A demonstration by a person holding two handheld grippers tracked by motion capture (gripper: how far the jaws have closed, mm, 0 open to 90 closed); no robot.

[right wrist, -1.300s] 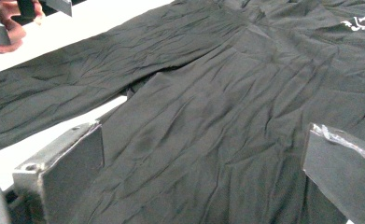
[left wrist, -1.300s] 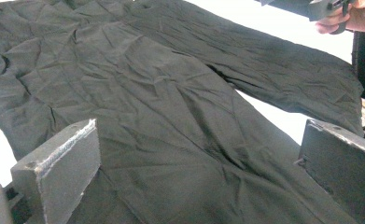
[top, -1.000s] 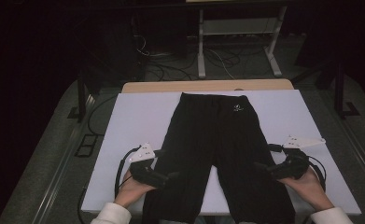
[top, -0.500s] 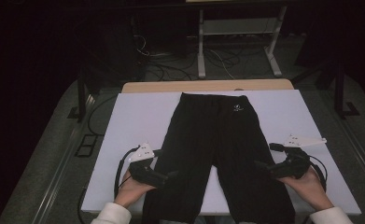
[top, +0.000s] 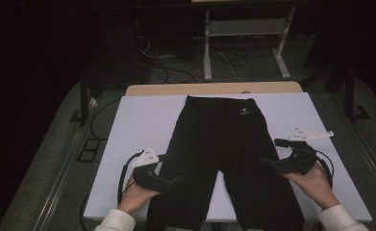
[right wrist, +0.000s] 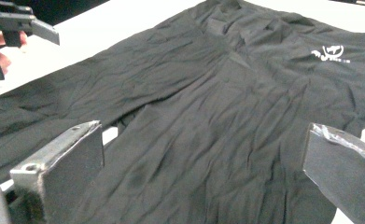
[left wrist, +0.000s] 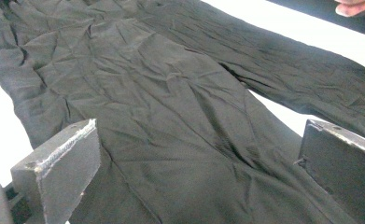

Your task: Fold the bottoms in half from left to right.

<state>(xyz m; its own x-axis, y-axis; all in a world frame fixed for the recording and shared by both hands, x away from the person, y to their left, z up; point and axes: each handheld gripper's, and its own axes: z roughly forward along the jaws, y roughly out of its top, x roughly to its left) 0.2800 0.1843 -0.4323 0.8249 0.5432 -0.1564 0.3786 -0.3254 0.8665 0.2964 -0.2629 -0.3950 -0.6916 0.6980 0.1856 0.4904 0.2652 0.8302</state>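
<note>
Black fabric trousers [top: 226,159] are laid flat on the white worktop [top: 142,120]. The left gripper [top: 177,181] and right gripper [top: 265,162] are held at the outer leg edges, jaws spread wide, apparently just above the cloth.

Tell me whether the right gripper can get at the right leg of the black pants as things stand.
Probably yes. The right gripper is open at the outer edge of the black pants, which lie flat on the white table, and nothing lies between its jaws and the right leg.

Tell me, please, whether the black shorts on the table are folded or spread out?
Spread out: the black shorts lie flat on the white table, waistband at the far end, both legs apart, with no fold.
</note>
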